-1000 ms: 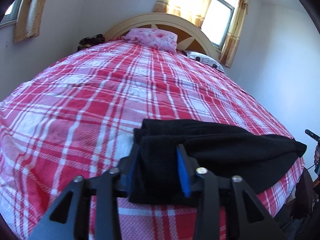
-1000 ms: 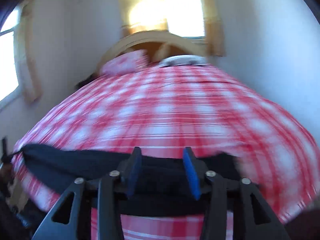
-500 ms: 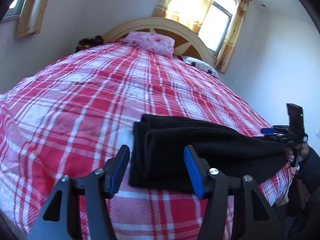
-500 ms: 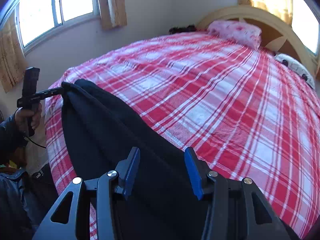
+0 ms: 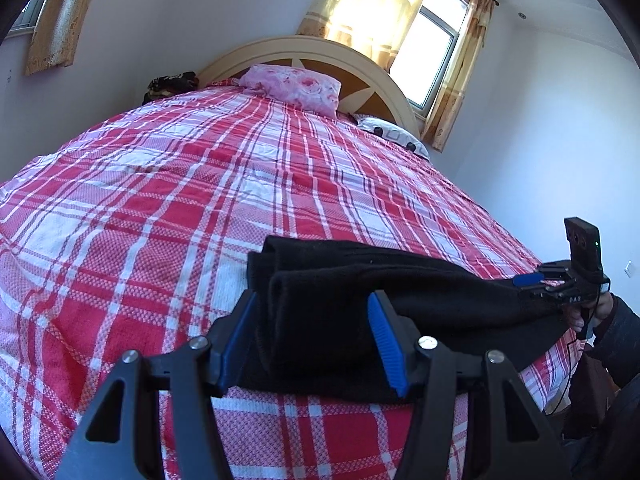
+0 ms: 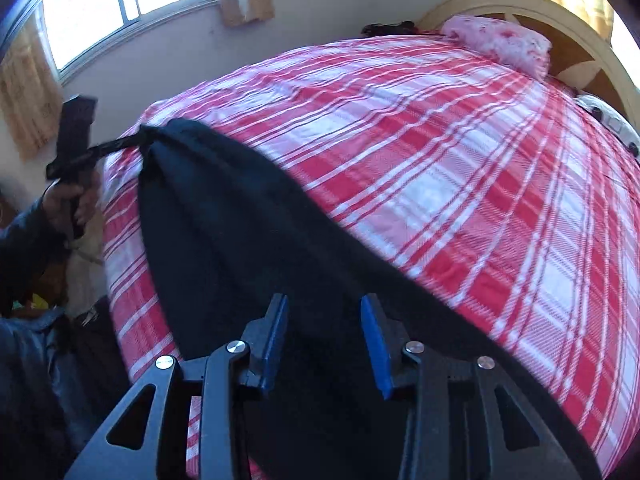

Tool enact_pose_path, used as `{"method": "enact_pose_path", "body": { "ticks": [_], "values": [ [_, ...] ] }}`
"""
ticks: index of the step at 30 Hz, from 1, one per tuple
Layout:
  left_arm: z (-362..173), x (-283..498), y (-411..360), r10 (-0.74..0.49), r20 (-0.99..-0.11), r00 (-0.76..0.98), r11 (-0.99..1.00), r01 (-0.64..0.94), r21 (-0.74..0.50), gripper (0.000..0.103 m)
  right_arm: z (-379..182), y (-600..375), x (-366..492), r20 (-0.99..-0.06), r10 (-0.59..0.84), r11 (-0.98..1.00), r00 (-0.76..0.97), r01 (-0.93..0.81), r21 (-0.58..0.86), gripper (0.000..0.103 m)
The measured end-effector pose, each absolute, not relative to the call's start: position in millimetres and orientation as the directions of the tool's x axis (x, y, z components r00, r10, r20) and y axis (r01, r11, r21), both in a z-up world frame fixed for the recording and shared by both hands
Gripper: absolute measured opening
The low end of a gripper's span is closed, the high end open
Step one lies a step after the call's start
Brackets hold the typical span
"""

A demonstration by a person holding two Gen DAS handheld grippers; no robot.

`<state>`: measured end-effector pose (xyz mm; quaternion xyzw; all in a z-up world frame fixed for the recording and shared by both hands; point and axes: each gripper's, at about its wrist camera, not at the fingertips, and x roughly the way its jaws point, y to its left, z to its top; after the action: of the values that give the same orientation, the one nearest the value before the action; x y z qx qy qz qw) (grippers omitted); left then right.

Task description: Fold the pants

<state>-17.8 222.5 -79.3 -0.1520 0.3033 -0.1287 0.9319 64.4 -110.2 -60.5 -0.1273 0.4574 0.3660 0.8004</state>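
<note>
- The black, soft, fleecy pants (image 5: 360, 304), folded lengthwise into a long band, lie across the near edge of the bed's red-and-white plaid cotton cover (image 5: 168, 200).
- The left gripper (image 5: 316, 340) stands about half open, its ribbed blue pads either side of the pants' thick folded end; whether they touch the cloth I cannot tell.
- The right gripper (image 6: 324, 340) is closing, its blue pads set over the other end of the pants, cloth beneath and between them, not yet pinched.
- Far ahead of both grippers, a pink floral pillow (image 5: 294, 88) leans on the cream arched wooden headboard (image 5: 384, 80).
</note>
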Motion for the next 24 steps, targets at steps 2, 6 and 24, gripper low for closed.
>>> {"method": "enact_pose_path", "body": {
  "ticks": [2,6,24],
  "values": [
    [-79.8,-17.6,221.1,-0.327,-0.53,0.783,0.923,0.143,-0.358,0.059,-62.8,-108.6,75.6,-0.829,0.47,0.697,0.303,-0.704,0.137,0.04],
    [-79.9,-19.0,224.3,-0.314,-0.535,0.785,0.924,0.124,-0.361,0.059,-83.1,-98.9,87.8,-0.861,0.474,0.655,0.185,-0.728,0.204,0.029],
    [-80.1,-40.8,245.9,-0.342,-0.553,0.76,0.899,0.094,-0.427,0.059,-79.4,-110.9,-22.5,-0.852,0.519,0.489,0.07,-0.842,0.228,0.007]
  ]
}}
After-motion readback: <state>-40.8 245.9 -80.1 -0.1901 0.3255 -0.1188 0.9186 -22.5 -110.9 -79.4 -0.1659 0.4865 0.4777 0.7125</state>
